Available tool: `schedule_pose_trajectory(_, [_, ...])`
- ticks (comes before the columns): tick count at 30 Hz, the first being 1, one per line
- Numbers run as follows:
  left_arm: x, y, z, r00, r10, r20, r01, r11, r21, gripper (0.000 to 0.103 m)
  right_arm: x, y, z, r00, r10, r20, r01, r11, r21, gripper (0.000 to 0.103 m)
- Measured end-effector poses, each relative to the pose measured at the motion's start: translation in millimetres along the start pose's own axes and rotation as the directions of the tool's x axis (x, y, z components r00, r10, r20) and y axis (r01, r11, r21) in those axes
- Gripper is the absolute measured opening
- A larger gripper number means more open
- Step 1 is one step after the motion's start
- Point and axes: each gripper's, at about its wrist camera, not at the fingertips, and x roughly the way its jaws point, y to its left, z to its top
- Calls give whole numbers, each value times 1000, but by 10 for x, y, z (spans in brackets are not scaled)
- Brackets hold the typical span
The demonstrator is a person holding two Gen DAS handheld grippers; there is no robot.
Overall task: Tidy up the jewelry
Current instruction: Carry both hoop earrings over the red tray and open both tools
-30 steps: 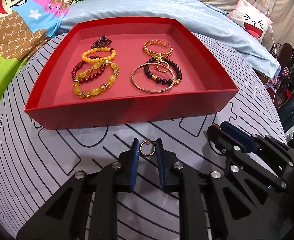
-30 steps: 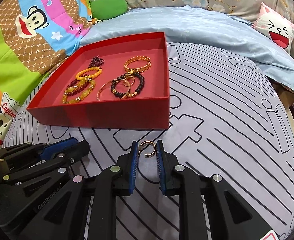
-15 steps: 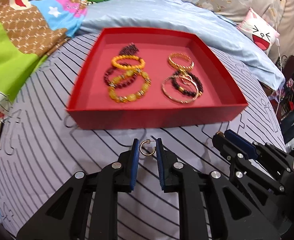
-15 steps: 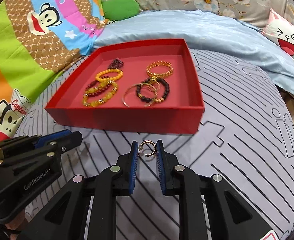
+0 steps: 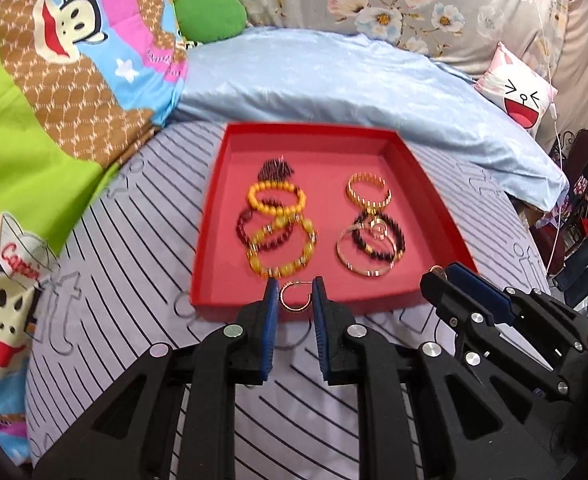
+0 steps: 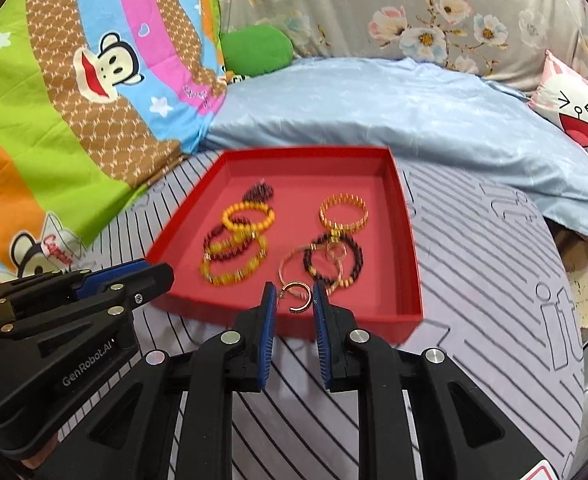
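Observation:
A red tray [image 5: 214, 216] [image 6: 412, 264] lies on the striped bed cover and holds several bracelets: yellow bead bracelets [image 5: 276, 200] and dark red ones on the left, a gold band [image 5: 369, 194] and a black bead bracelet [image 5: 380, 238] on the right. My left gripper [image 5: 296, 294] is shut on a gold hoop earring [image 5: 294, 309], held above the tray's near edge. My right gripper [image 6: 294, 298] is shut on a second gold hoop earring [image 6: 299, 298], also above the tray's near edge. Each gripper shows in the other's view, the right [image 5: 454, 284] and the left [image 6: 134, 276].
A light blue quilt [image 5: 334, 92] lies behind the tray. A monkey-print blanket [image 5: 54, 80] is at the left, a green cushion [image 5: 210, 14] at the back, a cat-face pillow [image 5: 518, 92] at the right. The bed's right edge drops off near clutter [image 5: 582, 200].
Both grippers have risen and moved forward with their earrings, from above the striped cover in front of the tray to over its near edge. The tray now looks farther below.

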Motion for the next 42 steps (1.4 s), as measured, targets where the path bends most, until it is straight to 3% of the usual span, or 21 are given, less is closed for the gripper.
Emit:
schedule_pose_trajectory(11, [43,4,508,997,28,66,-30,999,17,17,113,-22,470,999,-24,46,24,1000,4,17])
schedule_pose_trajectory(22, [452,29,864,996,66,63,-68,998,18,17,494,-197,786,998,-49,30,48,998,46,17])
schedule_pose_trajectory(42, [871,28,972,995,87,40,-88,996,22,17,947,-233,866,996,-85,-15,86,996,31,17])
